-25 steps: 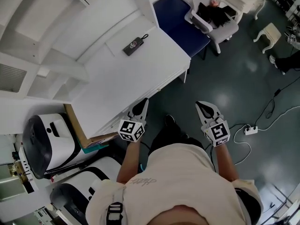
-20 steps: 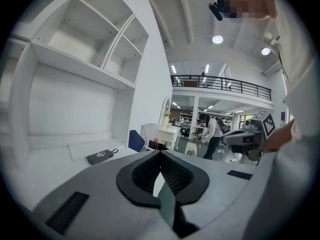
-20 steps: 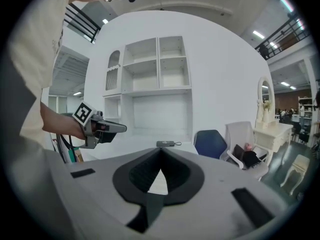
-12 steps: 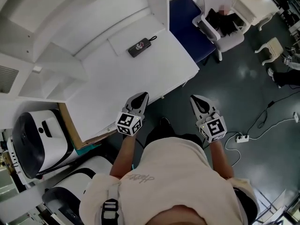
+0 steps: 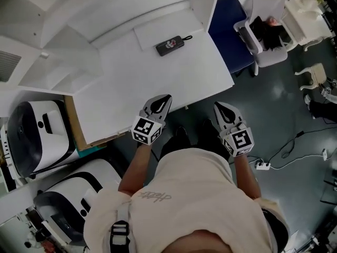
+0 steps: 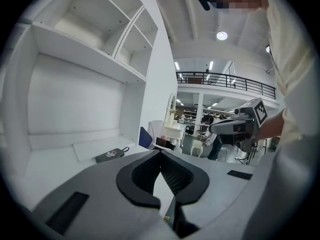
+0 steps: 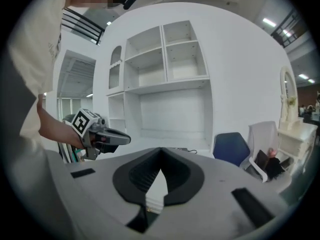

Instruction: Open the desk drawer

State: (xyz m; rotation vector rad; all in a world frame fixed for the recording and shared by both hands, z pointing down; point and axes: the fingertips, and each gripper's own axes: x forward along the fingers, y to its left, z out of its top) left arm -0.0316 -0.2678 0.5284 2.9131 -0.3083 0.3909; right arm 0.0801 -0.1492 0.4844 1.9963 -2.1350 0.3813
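Observation:
The white desk (image 5: 158, 83) stands under a white shelf hutch (image 5: 63, 20), and its top hides the drawer front in the head view. My left gripper (image 5: 164, 99) is shut and empty, its tip just over the desk's front edge. My right gripper (image 5: 221, 107) is also shut and empty, held over the dark floor off the desk's right front corner. In the left gripper view the shut jaws (image 6: 160, 153) point across the desk top, with the right gripper (image 6: 240, 126) beside them. The right gripper view shows its own jaws (image 7: 160, 150) facing the hutch and the left gripper (image 7: 102, 136).
A small dark device (image 5: 172, 45) lies at the back of the desk. A blue chair (image 5: 231, 36) and a pale armchair (image 5: 263, 41) stand to the right. White machines (image 5: 37, 136) and a cardboard sheet (image 5: 73, 125) crowd the left. A power strip (image 5: 261, 165) lies on the floor.
The person has moved along the desk front toward its right end. Both grippers travelled along, still shut, and the left one's tip now lies over the desk edge.

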